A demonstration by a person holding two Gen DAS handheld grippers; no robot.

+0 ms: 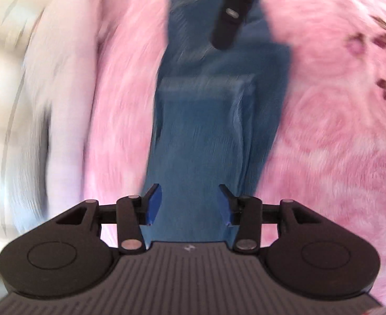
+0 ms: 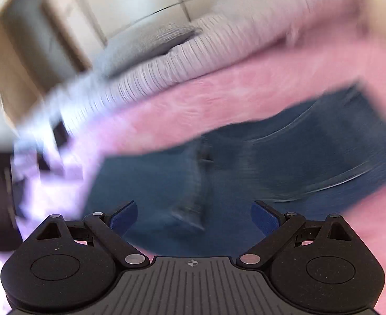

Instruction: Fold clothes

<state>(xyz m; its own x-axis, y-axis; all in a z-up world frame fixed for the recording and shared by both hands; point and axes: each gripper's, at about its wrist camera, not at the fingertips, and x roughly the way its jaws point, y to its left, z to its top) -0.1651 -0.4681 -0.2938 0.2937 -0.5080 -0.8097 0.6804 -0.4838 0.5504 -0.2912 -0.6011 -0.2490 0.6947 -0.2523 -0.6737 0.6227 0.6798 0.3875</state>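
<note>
Jeans (image 1: 208, 120) are lying in a long folded strip on the pink blanket (image 1: 324, 131), so I'd guess another fold is next. My left gripper (image 1: 190, 204) hangs over the jeans, released, nothing in it. Right gripper (image 2: 194, 220) is above the jeans too, spread wide and empty.

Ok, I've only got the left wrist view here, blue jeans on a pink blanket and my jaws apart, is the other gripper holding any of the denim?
Observer: No. The right gripper is open, with nothing between its pads, above the blue jeans.
Operator: What's past the pink blanket on that side?
Observer: A ribbed pale grey cover lies along the pink blanket, on its far edge.
Operator: Anything beyond that?
Observer: A blurred wooden panel and a pale tiled surface. The picture is too smeared to say more.
</note>
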